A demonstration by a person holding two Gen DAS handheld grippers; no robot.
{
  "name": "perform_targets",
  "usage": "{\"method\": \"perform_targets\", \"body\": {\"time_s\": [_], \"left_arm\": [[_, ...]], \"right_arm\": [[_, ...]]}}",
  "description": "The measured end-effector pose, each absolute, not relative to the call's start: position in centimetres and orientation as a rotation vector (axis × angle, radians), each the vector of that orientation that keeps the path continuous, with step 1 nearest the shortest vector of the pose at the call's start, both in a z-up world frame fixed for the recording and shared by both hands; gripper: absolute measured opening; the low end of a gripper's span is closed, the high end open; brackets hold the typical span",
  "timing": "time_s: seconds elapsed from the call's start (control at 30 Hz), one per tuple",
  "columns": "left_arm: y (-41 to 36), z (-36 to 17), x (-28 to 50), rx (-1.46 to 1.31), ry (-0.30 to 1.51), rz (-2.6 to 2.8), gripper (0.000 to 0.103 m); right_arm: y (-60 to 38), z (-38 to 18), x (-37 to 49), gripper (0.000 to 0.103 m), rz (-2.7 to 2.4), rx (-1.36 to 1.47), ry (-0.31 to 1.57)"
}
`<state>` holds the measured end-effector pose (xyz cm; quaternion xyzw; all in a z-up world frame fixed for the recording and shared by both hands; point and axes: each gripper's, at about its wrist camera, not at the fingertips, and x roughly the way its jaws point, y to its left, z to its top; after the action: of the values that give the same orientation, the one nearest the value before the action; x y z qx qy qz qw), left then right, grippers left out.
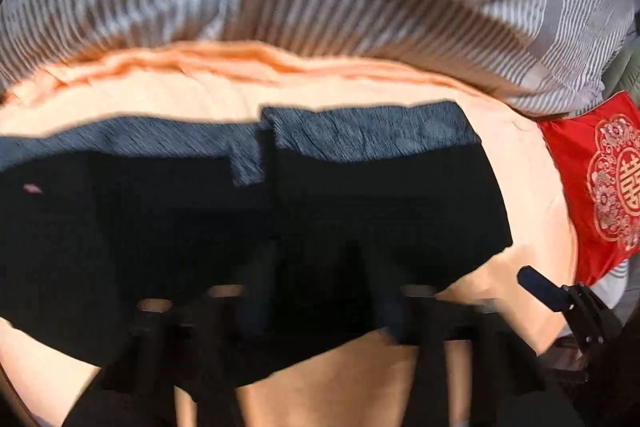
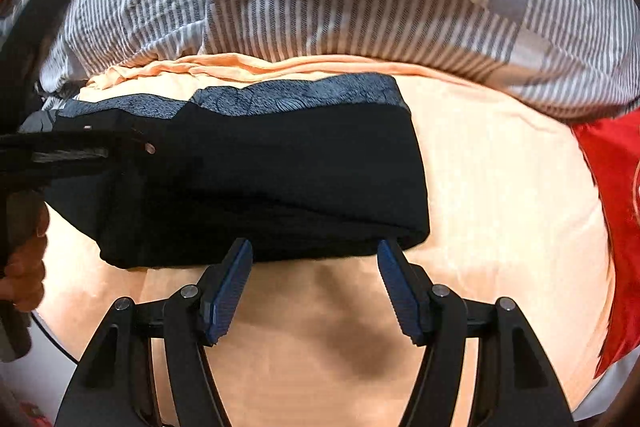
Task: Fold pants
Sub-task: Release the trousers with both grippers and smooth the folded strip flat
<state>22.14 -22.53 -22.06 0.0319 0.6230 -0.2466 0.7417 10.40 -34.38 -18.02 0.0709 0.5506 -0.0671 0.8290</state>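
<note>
We see the right gripper [image 2: 316, 267] with jaws apart and empty, the folded black pants [image 2: 256, 179] just ahead of its fingertips. To its left, the left gripper [image 2: 86, 151] pinches the pants' edge.

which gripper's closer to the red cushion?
Right. The right gripper is at the pants' end nearest the red cushion; the left gripper is at the far end.

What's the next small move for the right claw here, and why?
Probably ease the right claw slightly forward and close it on the near edge of the pants. Its jaws stand open with the pads just at that edge, gripping nothing. The left claw sits at the pants' left end, so a matching hold looks due.
</note>
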Motion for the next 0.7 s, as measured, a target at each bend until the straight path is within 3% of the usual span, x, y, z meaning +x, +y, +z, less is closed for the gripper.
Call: {"method": "perform_targets", "body": {"time_s": [0.07, 0.13, 0.43, 0.7], "left_arm": [[-22.6, -22.3, 21.8, 0.067, 1.373, -0.537, 0.008], [-22.3, -21.6, 21.3, 0.036, 1.365, -0.548, 0.008], [-20.3, -25.2, 19.0, 0.078, 1.428, -0.467, 0.008], [-19.8, -21.6, 18.1, 0.149, 1.391, -0.381, 0.009]], "right_arm": [[-34.9, -18.4, 10.0, 0.062, -0.141, 0.181, 1.183], [-35.5, -18.6, 9.7, 0.057, -0.145, 0.203, 1.198], [-36.9, -19.2, 9.0, 0.056, -0.15, 0.237, 1.221], [-38.4, -18.2, 9.1, 0.057, -0.148, 0.3, 1.203]]}}
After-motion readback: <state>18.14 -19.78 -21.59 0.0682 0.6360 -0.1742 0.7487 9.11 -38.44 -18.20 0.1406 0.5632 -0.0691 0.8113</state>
